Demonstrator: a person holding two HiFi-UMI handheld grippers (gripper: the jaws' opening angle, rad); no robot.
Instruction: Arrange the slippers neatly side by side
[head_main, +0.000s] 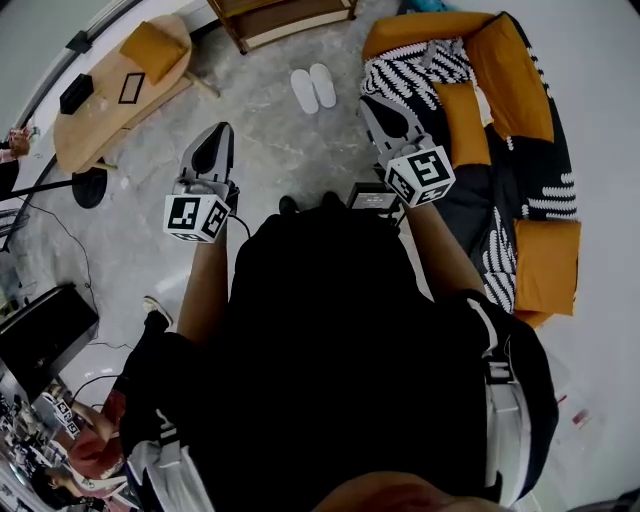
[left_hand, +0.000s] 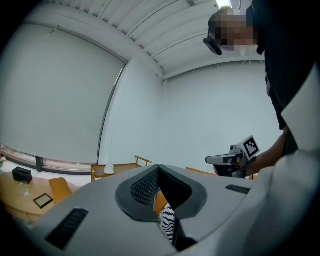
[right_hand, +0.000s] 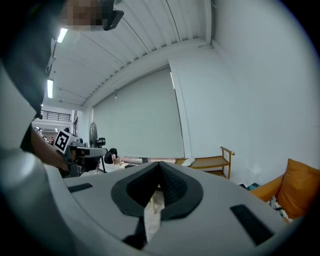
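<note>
We hold the left tongs (head_main: 219, 130) and the right tongs (head_main: 373, 103) closed and empty, raised near our body. The white slippers (head_main: 313, 88) lie far ahead on the floor (head_main: 265, 120), side by side, left of the sofa (head_main: 505, 80). We judge the arranging done; next needs only a check.

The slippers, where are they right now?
In the head view, the white slippers lie side by side on the floor near the top middle, between the wooden shelf and the orange sofa.

The slippers (head_main: 313, 88) lie side by side, perhaps touching, on the floor (head_main: 262, 115), table (head_main: 98, 118) left, sofa (head_main: 520, 90) right.
</note>
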